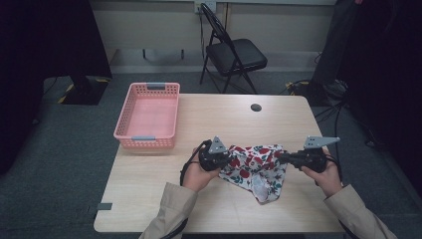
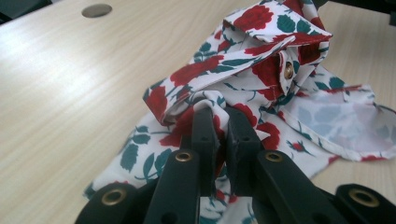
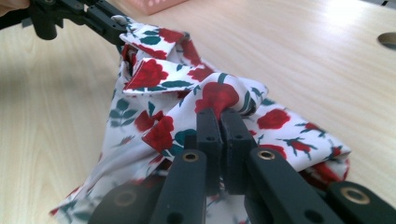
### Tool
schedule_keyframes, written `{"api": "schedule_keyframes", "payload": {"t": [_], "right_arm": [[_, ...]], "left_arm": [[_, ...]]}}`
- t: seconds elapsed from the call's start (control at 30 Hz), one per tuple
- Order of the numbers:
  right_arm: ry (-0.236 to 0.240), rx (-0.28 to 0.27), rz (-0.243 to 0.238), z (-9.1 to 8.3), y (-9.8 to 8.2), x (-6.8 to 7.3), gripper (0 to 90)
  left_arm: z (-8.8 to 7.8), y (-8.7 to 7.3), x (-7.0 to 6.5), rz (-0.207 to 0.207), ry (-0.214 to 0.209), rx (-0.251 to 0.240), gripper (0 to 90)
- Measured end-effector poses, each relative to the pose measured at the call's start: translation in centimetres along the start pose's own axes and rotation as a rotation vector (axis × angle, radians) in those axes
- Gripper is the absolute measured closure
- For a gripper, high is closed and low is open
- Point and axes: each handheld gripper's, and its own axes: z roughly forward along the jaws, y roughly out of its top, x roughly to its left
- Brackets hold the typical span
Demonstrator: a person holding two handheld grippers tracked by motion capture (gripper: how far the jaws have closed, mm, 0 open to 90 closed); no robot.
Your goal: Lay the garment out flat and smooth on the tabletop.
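Observation:
A white cloth printed with red roses and green leaves [image 1: 254, 164] hangs crumpled between my two grippers, its lower part resting on the wooden table [image 1: 149, 199]. My left gripper [image 1: 230, 158] is shut on the cloth's left edge; in the left gripper view its jaws [image 2: 219, 112] pinch a fold of the cloth [image 2: 261, 70]. My right gripper [image 1: 279, 158] is shut on the cloth's right edge; in the right gripper view the jaws [image 3: 220, 114] clamp a bunched rose-print fold [image 3: 187, 74]. The left gripper [image 3: 109, 28] shows at the top left of the right gripper view, gripping the far edge.
A pink plastic basket [image 1: 148, 115] stands at the table's back left. A round cable hole [image 1: 256, 107] sits near the far edge. A black folding chair [image 1: 231, 52] stands beyond the table. The person's beige sleeves [image 1: 171, 211] come in from below.

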Motion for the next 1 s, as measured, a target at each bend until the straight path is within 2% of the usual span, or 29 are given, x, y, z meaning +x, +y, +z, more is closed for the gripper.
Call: {"api": "schedule_keyframes", "payload": {"t": [0.1,0.17,0.2,0.3,0.33,0.37,0.4,0.43,0.47,0.5,0.53,0.57,0.63,0.7,0.8,0.9,1.0], "right_arm": [[-0.018,-0.006,0.005,0.3,1.1,-0.9,88.2],[-0.031,-0.014,0.005,0.4,1.9,-1.5,88.2],[-0.031,-0.014,0.005,0.4,1.9,-1.5,88.2],[-0.063,-0.027,0.004,0.8,3.5,-2.7,88.5],[-0.113,-0.044,0.020,1.4,5.2,-4.1,88.6],[-0.113,-0.044,0.020,1.4,5.2,-4.1,88.6],[-0.140,-0.062,0.037,1.8,6.1,-4.9,88.6],[-0.181,-0.083,0.053,2.2,7.1,-5.8,88.1],[-0.228,-0.105,0.082,2.6,7.9,-6.6,85.1],[-0.270,-0.125,0.111,3.1,8.5,-7.3,77.7],[-0.330,-0.140,0.120,3.6,9.1,-7.7,64.0],[-0.355,-0.141,0.130,3.9,9.3,-7.8,57.1],[-0.337,-0.129,0.126,4.3,9.1,-7.5,50.2],[-0.308,-0.087,0.072,4.6,8.0,-6.6,40.1],[-0.249,-0.053,0.046,4.7,6.1,-5.6,34.6],[-0.232,0.001,0.001,4.4,3.6,-3.9,31.1],[-0.220,0.025,-0.018,4.0,1.9,-2.9,30.3]], "left_arm": [[0.2,0.8,0.6,0.004,0.006,-0.002,83.8],[0.5,2.0,1.6,0.016,0.017,-0.003,84.0],[0.5,2.0,1.6,0.016,0.017,-0.003,84.1],[1.0,3.6,3.1,0.010,0.044,-0.011,84.3],[1.6,4.8,4.5,-0.002,0.080,-0.013,84.3],[1.6,4.8,4.5,-0.002,0.080,-0.013,84.3],[2.0,5.4,5.3,-0.015,0.098,-0.021,84.3],[2.3,5.9,6.1,-0.024,0.129,-0.028,84.3],[2.7,6.2,7.0,-0.054,0.155,-0.038,83.7],[3.2,6.4,8.0,-0.104,0.192,-0.046,78.8],[3.5,6.4,8.4,-0.123,0.225,-0.036,67.0],[3.7,6.3,8.6,-0.126,0.241,-0.036,58.1],[4.0,6.0,8.5,-0.136,0.252,-0.035,41.4],[4.1,5.2,7.7,-0.112,0.220,-0.016,32.0],[4.2,3.9,6.4,-0.103,0.182,0.010,25.8],[4.1,2.5,5.0,-0.102,0.148,0.028,24.0],[3.9,1.2,3.7,-0.100,0.122,0.037,23.4]]}}
